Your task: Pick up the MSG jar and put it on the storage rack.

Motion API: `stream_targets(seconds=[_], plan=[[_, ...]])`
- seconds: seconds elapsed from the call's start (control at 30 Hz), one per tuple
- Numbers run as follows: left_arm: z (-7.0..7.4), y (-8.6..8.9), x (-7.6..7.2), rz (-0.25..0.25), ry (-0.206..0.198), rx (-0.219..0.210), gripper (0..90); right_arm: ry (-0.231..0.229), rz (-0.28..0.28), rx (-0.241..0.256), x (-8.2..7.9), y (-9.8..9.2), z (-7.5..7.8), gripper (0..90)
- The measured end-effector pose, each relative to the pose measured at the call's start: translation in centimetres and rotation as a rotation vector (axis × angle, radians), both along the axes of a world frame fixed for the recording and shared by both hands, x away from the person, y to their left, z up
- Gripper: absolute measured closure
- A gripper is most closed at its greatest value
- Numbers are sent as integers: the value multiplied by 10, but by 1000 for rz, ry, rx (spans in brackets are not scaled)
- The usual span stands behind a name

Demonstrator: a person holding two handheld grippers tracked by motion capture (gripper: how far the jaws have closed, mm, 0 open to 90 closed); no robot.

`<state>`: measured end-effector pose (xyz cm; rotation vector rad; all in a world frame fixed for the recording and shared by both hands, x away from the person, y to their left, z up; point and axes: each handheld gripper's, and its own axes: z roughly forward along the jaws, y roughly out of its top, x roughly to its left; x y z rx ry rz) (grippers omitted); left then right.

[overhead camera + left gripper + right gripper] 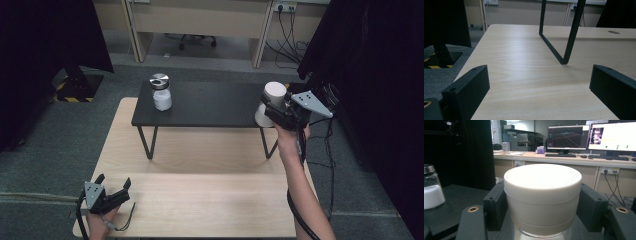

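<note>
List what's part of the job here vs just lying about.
In the job:
- white-lidded jar, lid clamped between the jaws
- right gripper

Lying about:
- salt jar on black shelf
- left gripper, open, over wooden table

The scene is dimly lit from overhead, and dark curtains (45, 45) are swallowed in shadow. A soft sheen is seen on the pale tabletop (529, 75). Bright glare is given off by the monitors (611, 136), and nearby edges are blurred.
</note>
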<state>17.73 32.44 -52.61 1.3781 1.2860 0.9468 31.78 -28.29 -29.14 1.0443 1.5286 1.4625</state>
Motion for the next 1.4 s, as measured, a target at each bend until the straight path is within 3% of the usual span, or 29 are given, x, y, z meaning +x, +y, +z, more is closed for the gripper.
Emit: stream_targets(seconds=[0.47,0.87,1.4], plan=[[0,-2,0,7,-4,5,18,-2,-38,24,21,4,-5,338],[-1,-2,0,11,-8,3,19,5,-54,20,32,9,0,338],[-1,-2,0,10,-7,7,19,5,-56,21,39,10,-4,337]])
